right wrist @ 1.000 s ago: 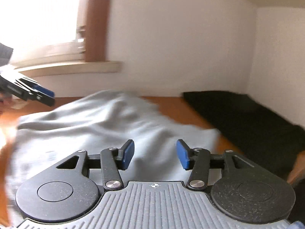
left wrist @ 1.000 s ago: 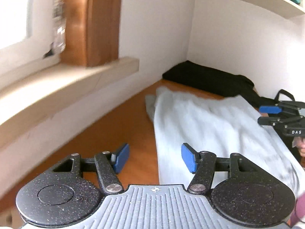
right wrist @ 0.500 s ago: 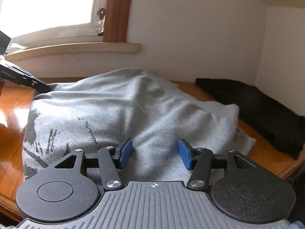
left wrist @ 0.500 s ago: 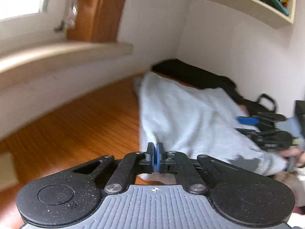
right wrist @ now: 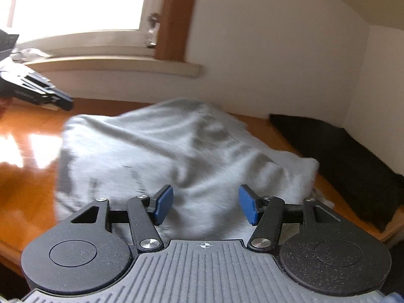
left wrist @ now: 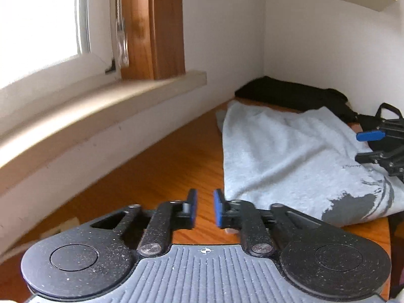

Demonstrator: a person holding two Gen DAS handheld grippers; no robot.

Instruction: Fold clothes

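Grippers both open and empty: left gripper (left wrist: 205, 208) low beside the grey shirt (left wrist: 290, 156), right gripper (right wrist: 205, 203) over it.

We see our left tongs (left wrist: 204, 209) slightly parted over the bare wooden desk (left wrist: 164, 166), gripping nothing. Just right of them lies the rumpled grey printed T-shirt (left wrist: 290, 156). Far behind it sits a black garment (left wrist: 285, 92). At the right edge, our right tongs (left wrist: 371, 146) stand open above the shirt.
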